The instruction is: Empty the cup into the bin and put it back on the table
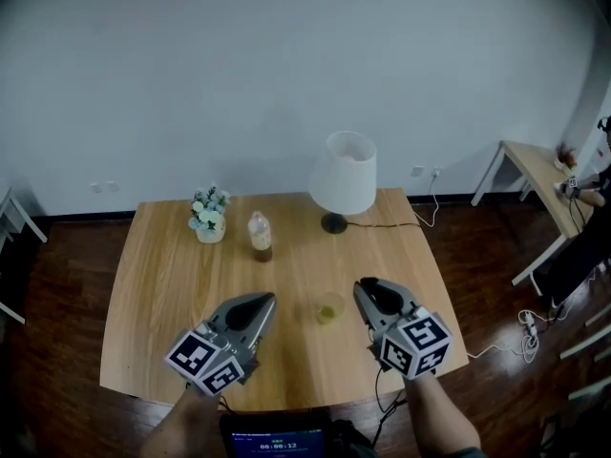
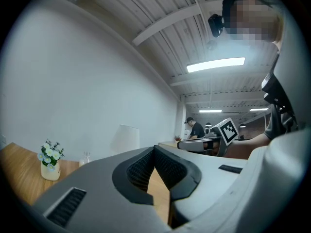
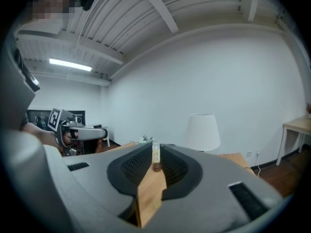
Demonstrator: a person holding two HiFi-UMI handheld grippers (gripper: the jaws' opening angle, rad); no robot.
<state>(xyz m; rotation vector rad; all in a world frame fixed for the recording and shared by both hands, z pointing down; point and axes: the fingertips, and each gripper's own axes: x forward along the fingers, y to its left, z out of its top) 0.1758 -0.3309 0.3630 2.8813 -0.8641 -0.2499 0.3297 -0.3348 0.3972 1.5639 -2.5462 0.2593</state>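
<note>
A small clear cup (image 1: 329, 308) with a yellowish fill stands on the wooden table (image 1: 162, 284), near its front edge. It sits between my two grippers and touches neither. My left gripper (image 1: 264, 301) hovers to the cup's left; in the left gripper view (image 2: 154, 149) its tips meet with nothing held. My right gripper (image 1: 365, 287) hangs just right of the cup. The right gripper view (image 3: 154, 147) shows its jaws a narrow slit apart and empty. The cup appears in neither gripper view. No bin is in sight.
Toward the table's back stand a white lamp (image 1: 346, 175), a small bottle (image 1: 260, 235) and a vase of flowers (image 1: 209, 219). A lamp cable (image 1: 420, 219) runs off the right edge. A light side table (image 1: 535, 160) stands at the far right. A small screen (image 1: 277, 439) glows below the front edge.
</note>
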